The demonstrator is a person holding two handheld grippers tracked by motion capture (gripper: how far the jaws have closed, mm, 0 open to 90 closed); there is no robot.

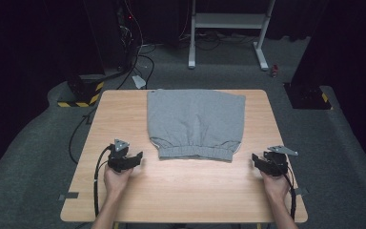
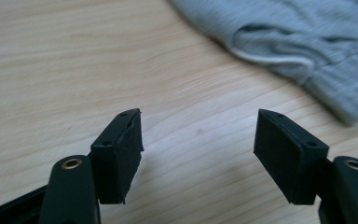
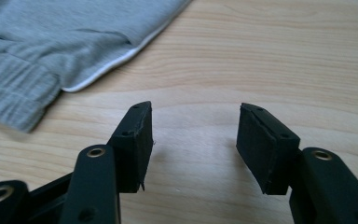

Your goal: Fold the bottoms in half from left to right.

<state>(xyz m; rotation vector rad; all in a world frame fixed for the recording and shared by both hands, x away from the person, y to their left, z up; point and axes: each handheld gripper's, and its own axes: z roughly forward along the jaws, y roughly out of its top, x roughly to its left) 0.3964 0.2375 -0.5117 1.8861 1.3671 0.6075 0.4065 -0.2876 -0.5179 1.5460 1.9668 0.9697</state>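
folded grey fleece shorts [image 1: 196, 123], waistband long axis 9-to-3 | left tongs [image 1: 136, 159] at 8, right tongs [image 1: 257, 160] at 4, seemingly equally near | both apart, empty

The left gripper [image 2: 198, 140] hung over the wooden table [image 2: 74, 70] with its two black jaws standing well apart and nothing between them but bare wood grain. The grey garment [image 2: 307, 51] lay beyond the gripper, up and off to the right-hand jaw's side, near it but not touching. Its ribbed waistband edge faced the gripper, and a white cord [image 2: 270, 58] showed along a fold in the cloth.
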